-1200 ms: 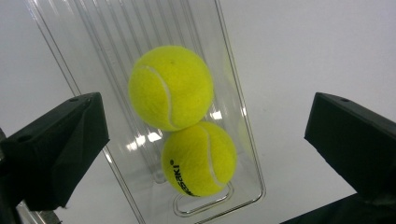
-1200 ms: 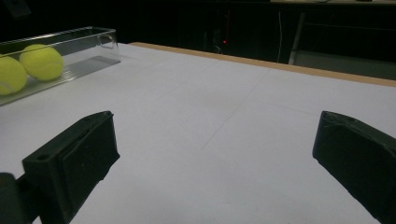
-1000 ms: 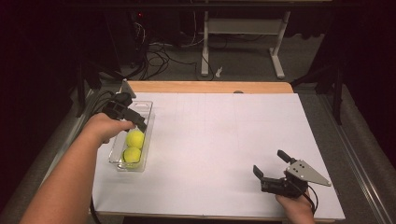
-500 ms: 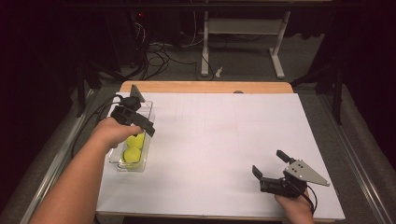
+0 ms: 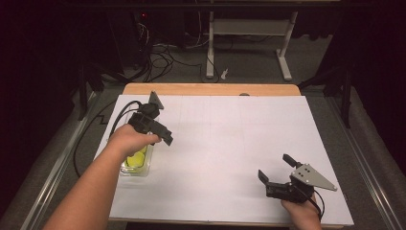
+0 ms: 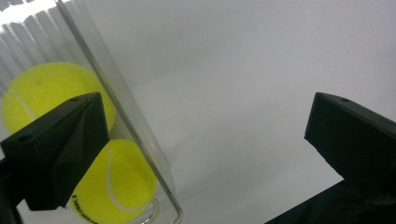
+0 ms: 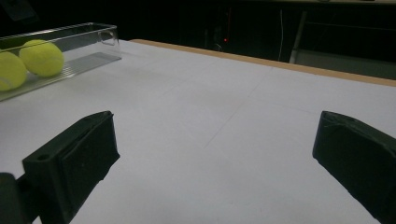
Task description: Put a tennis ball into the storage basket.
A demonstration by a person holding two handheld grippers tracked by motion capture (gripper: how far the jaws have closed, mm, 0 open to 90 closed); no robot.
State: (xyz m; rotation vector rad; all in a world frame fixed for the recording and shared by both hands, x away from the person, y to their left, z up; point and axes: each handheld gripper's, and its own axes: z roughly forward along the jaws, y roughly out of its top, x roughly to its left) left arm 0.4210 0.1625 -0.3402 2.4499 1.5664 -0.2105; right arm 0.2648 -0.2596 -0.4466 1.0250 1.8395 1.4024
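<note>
A clear plastic tray (image 5: 125, 168) lies at the table's left edge with two yellow tennis balls (image 5: 136, 158) in it. My left gripper (image 5: 162, 132) hovers over the tray's right wall, open and empty. In the left gripper view (image 6: 201, 149) one jaw hangs above the balls (image 6: 116, 182) and the other above bare white table, with the tray wall (image 6: 126, 107) between them. My right gripper (image 5: 274, 166) rests near the front right of the table, open with nothing in it. The right gripper view (image 7: 210, 158) has the tray (image 7: 93, 42) and both balls (image 7: 41, 57) far off at upper left.
White paper covers the table (image 5: 230, 139), with a wooden strip (image 5: 210, 89) along its far edge. Cables (image 5: 158, 52) and a desk frame (image 5: 249, 43) lie on the dark floor beyond. A black cable (image 5: 119, 117) trails from the left gripper.
My left gripper and forearm have shifted to the right, from over the tray toward its right wall. The right gripper has stayed where it was.
</note>
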